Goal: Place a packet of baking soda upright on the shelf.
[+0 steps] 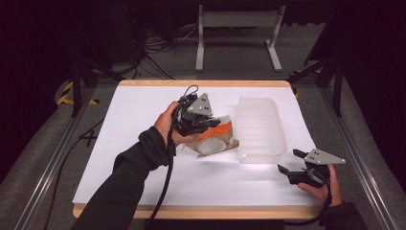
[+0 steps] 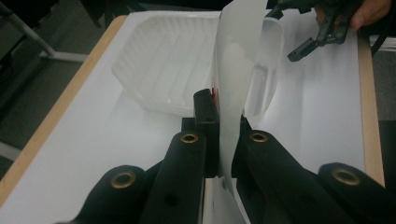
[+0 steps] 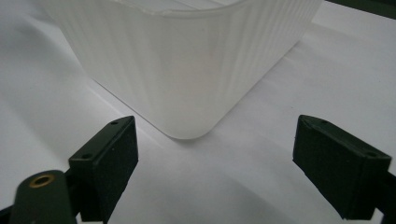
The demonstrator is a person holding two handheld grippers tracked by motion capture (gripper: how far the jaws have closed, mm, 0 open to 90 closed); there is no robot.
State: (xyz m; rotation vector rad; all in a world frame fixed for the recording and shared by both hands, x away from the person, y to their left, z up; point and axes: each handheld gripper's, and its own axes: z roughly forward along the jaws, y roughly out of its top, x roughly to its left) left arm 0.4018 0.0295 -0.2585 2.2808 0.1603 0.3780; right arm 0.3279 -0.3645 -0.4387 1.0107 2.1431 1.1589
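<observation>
Your left tool [image 1: 207,125] is clamped on one clear packet [image 1: 214,140] with an orange strip, lifted off the bench [image 1: 143,124] just left of the single ribbed white tub [image 1: 259,127]. In the left tool's view the packet's film edge [image 2: 232,93] stands pinched between the jaws. Your right tool [image 1: 289,162] rests near the tub's corner, jaws spread, holding nothing. Two tools, one packet, one tub
</observation>
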